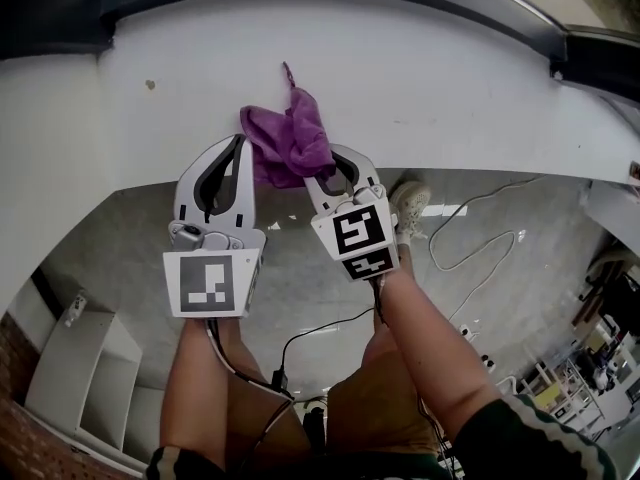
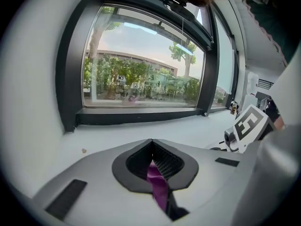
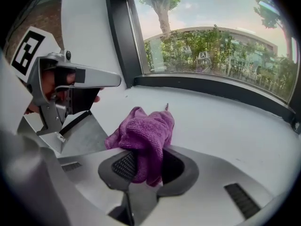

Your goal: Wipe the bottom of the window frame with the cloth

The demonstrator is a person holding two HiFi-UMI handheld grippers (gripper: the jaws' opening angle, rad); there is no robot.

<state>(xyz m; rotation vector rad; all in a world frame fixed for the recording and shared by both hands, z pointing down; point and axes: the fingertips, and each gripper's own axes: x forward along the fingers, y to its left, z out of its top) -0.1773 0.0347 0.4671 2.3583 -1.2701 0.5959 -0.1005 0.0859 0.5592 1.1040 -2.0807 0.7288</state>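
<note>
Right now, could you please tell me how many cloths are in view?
1: a purple cloth at the white sill, gripped by the left claw and the right claw. No other shows.

The purple terry cloth point(image 3: 143, 133) sits bunched and crumpled, pinched in the right gripper's point(image 3: 141, 168) jaws and spilling forward past their tips. One thin tail is nipped in the left gripper's point(image 2: 155, 166) closed jaws. The dark bottom window frame point(image 2: 141, 116) runs ahead of both grippers, well clear of the cloth.

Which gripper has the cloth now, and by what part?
Both. The right gripper is shut on a bunched fold of the purple terry cloth; the left gripper pinches a thin strip of it.
</note>
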